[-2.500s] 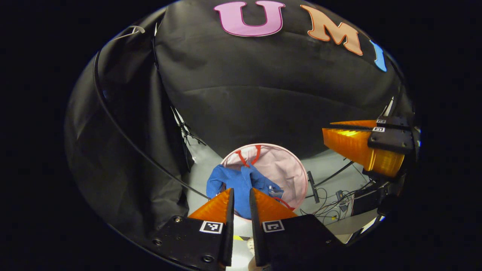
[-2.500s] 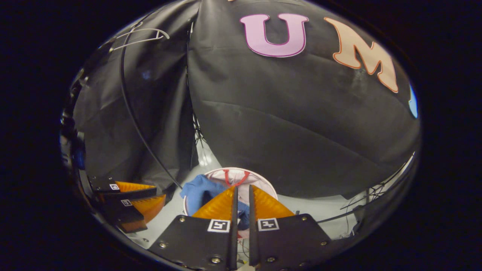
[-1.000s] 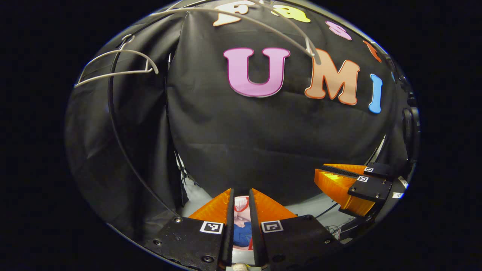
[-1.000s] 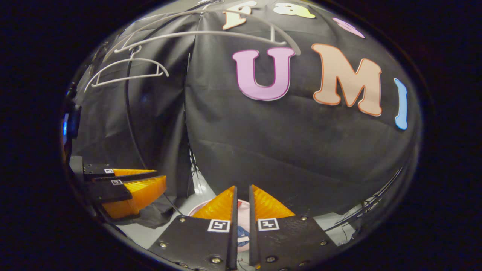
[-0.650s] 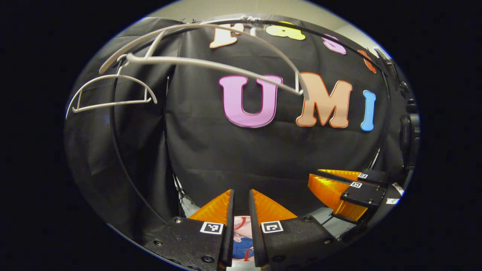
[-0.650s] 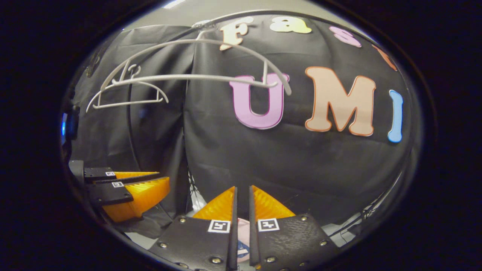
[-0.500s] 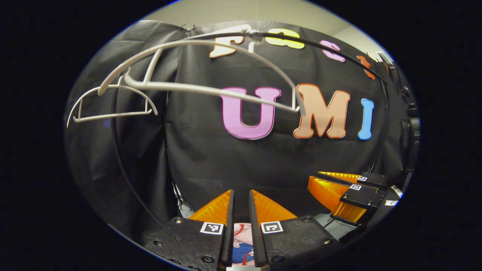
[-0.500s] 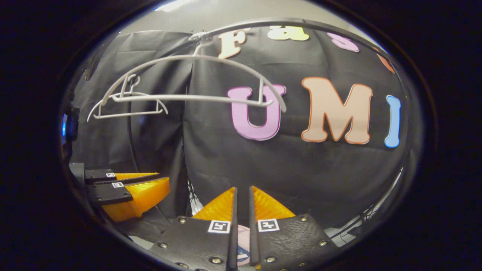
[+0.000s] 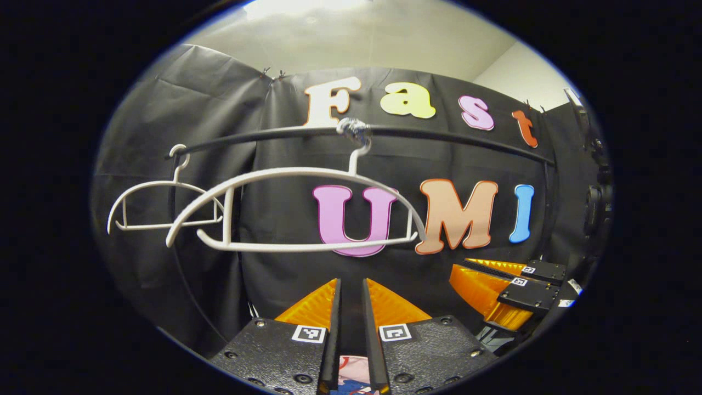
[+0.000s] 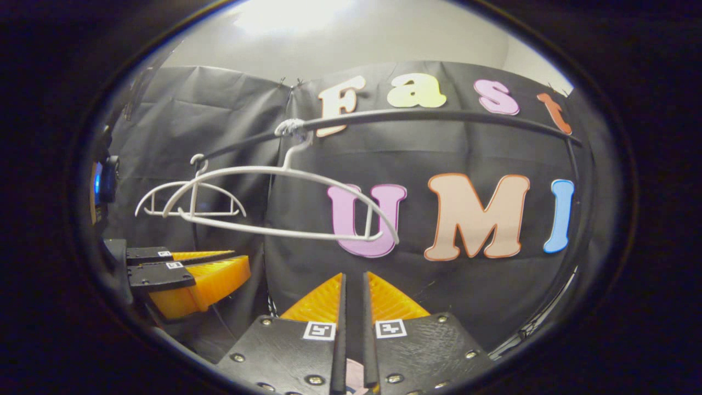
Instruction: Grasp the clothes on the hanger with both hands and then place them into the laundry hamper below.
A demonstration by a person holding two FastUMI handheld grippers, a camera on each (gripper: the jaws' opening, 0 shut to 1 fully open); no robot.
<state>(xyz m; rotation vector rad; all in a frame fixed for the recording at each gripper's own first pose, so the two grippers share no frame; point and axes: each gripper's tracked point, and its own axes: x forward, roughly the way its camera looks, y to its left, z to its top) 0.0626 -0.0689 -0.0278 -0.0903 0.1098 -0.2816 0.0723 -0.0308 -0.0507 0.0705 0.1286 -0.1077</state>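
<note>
A bare white hanger [image 9: 307, 208] hangs from the black rail [image 9: 455, 140], also seen as hanger [image 10: 274, 203] on rail [image 10: 439, 115]. No clothes are on it. A thin sliver of the pink hamper [image 9: 346, 366] shows low between my left gripper's fingers, with a trace of blue cloth at the very bottom. My left gripper [image 9: 350, 281] is shut and holds nothing; it points at the wall below the hanger. My right gripper [image 10: 355, 274] is likewise shut and holds nothing, with a pink hamper sliver [image 10: 354, 379] under it. The two grippers are level, side by side: right gripper [image 9: 459, 266], left gripper [image 10: 241, 257].
A second bare white hanger [image 9: 159, 203] hangs further left on the same rail, also seen as hanger [image 10: 192, 200]. Black cloth walls close off the back and left. A black stand with a fitting [image 9: 595, 197] is at the right edge.
Both grippers have lifted and tilted up from the hamper. The hamper with the blue garment slid off the bottom of both views; the rail and hangers came in. Fingers stayed shut.
</note>
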